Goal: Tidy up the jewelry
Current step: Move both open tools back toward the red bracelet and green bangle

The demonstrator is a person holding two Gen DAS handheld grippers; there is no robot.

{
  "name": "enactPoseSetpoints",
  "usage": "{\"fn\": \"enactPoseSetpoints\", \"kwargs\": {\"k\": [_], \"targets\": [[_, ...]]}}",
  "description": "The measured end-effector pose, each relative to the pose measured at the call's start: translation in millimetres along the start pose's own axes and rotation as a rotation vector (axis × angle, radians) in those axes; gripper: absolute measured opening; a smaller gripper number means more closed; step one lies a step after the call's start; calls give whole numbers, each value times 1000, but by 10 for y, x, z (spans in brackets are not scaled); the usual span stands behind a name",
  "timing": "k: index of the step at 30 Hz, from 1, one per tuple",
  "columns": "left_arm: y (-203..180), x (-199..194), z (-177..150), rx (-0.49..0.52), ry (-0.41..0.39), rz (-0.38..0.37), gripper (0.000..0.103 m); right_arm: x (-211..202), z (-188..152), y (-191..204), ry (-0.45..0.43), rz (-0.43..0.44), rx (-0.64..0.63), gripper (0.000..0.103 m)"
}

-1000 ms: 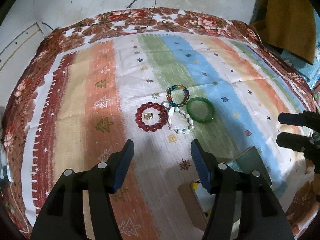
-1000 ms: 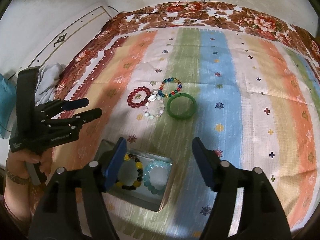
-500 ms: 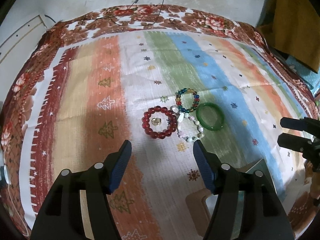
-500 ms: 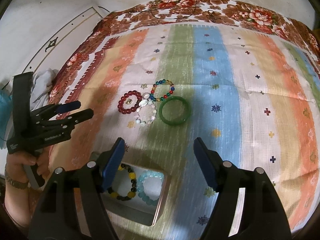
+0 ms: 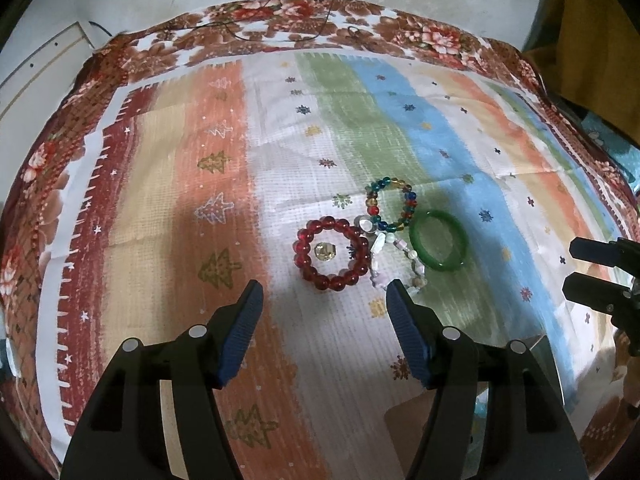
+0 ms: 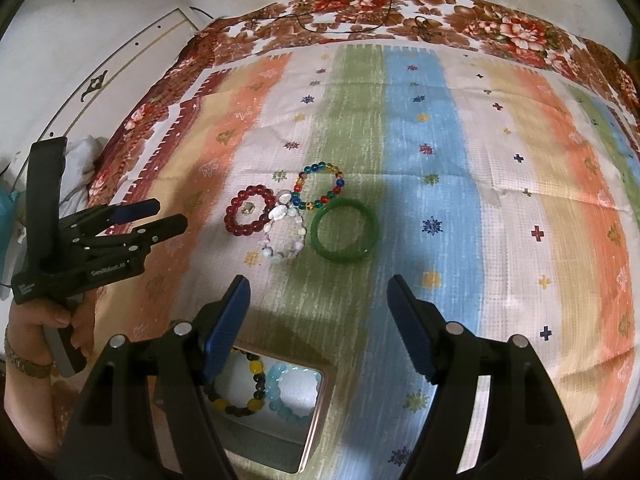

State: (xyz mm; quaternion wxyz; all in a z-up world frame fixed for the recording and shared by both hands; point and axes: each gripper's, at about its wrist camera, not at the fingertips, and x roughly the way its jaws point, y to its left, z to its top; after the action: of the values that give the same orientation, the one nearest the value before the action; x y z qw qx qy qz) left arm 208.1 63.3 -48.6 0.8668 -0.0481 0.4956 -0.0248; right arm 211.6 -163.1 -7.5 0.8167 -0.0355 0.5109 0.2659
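Both my jaws hang released, empty. The green bangle [image 6: 345, 231] is rigid, slick, breakable: I'd pinch its rim. Bead bracelets [image 6: 249, 216] flop.

Four bracelets [image 6: 298, 216] clustered on cloth [image 6: 480, 200]; two, seemingly, in tin [image 6: 316, 420].

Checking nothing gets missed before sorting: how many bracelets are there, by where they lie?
On the cloth: 4 (red beaded, multicolour beaded, pale stone, green bangle)
In the tin: 2 (yellow-and-black, light blue)
Total: 6
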Motion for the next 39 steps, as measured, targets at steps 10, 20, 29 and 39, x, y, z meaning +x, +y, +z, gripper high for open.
{"fn": "enactPoseSetpoints", "kwargs": {"k": [10,20,29,39], "targets": [[57,207,31,-32,50,-33,64,168,91,-74,29,2,20,71],[94,345,73,-34,78,-15,64,300,168,-96,44,-22,22,71],[125,489,116,-33,100,1,64,484,236,-190,77,-45,45,71],[196,656,143,-44,125,8,63,641,289,-219,101,-60,56,71]]}}
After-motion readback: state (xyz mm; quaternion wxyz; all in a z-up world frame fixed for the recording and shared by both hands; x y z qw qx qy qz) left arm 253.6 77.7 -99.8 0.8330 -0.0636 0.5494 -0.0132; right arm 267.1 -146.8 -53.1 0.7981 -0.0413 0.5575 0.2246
